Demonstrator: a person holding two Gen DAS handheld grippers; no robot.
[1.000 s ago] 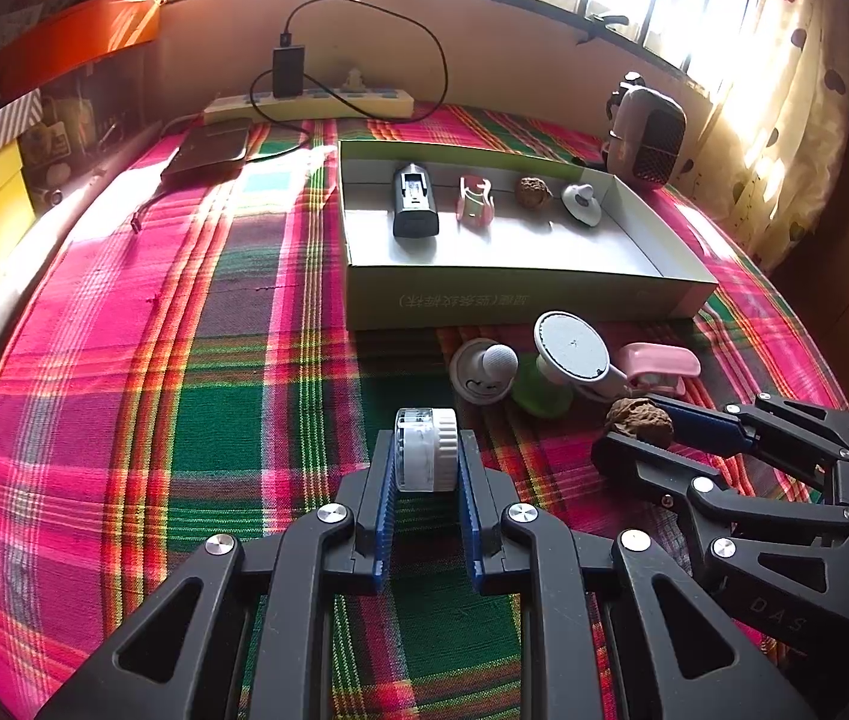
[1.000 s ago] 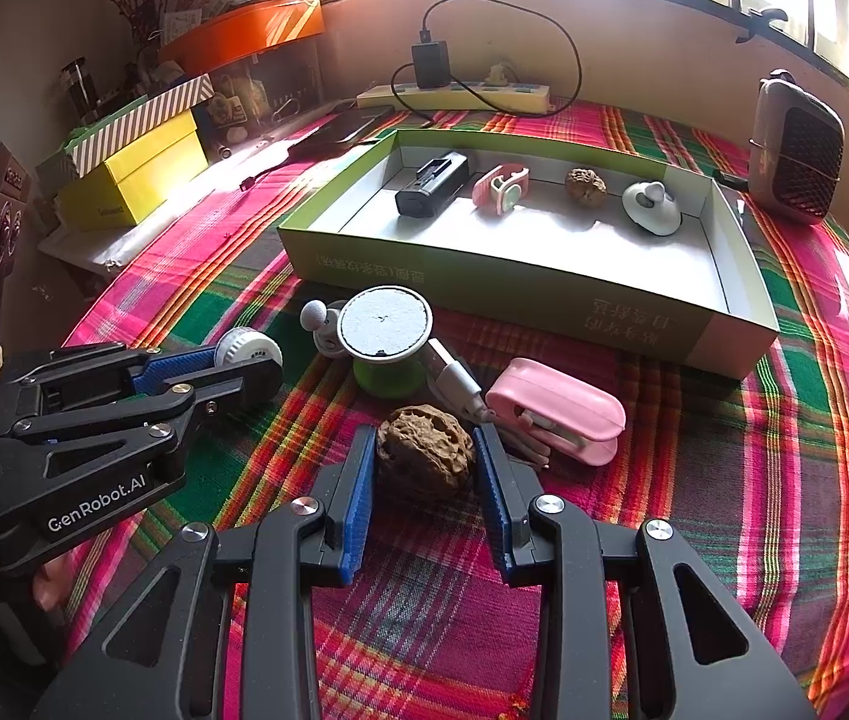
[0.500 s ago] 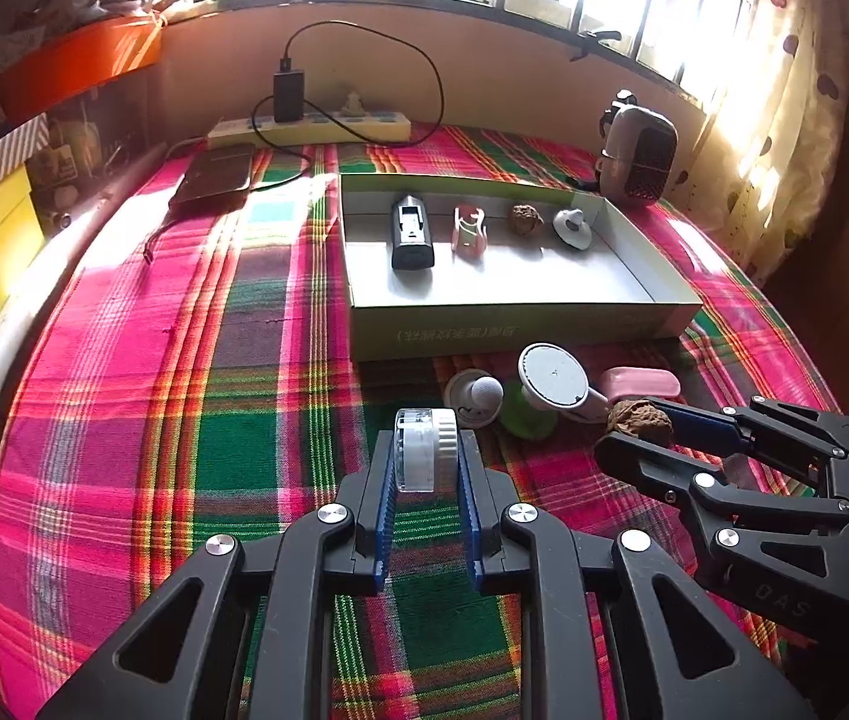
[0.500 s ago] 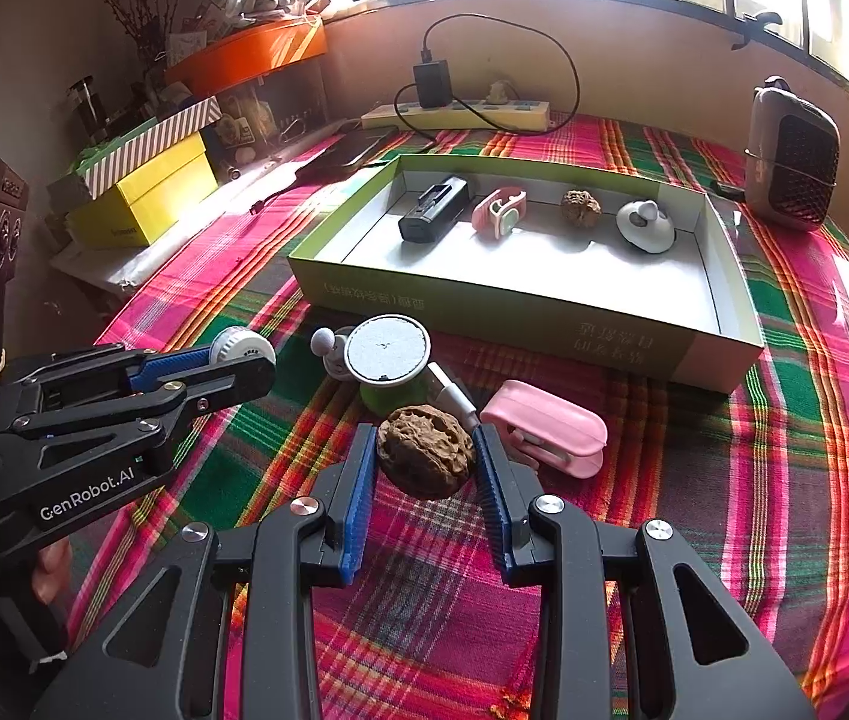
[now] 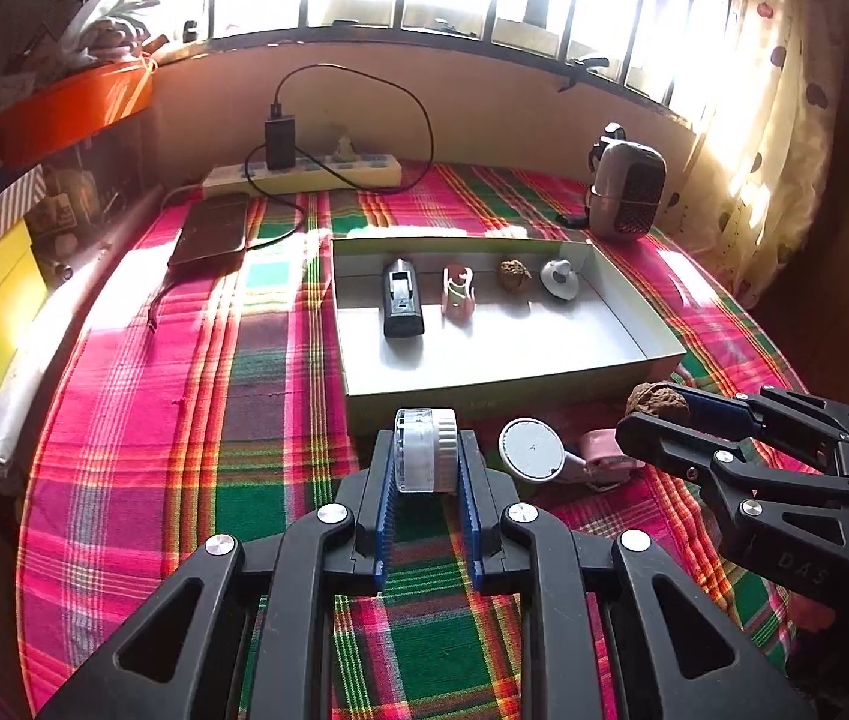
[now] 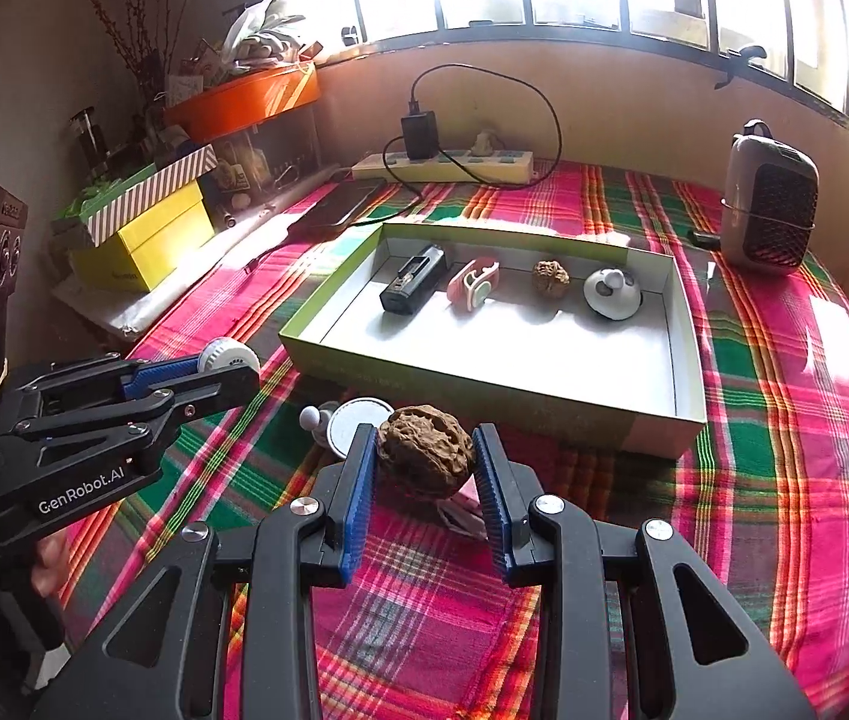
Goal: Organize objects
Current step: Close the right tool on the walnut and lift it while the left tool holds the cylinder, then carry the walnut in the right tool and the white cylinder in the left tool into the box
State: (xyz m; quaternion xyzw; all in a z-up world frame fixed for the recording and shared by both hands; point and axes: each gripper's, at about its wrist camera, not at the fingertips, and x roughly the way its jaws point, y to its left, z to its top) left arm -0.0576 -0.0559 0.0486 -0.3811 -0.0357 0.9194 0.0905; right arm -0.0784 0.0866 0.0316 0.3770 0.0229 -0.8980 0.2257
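**The plaid cloth and what lies on it**

Below me a table spreads under a pink, green and red plaid cloth (image 6: 784, 420). I take the shallow open box (image 6: 484, 396) on it as my landmark. Beyond the box, by the wall, lies a white power strip (image 6: 442, 167); between them, toward the left, a dark flat device (image 5: 211, 228). At the box's far right corner stands a small grey heater (image 6: 771, 204). Just in front of the box lie a white round disc (image 5: 531, 450) and a pink case (image 5: 604, 447).
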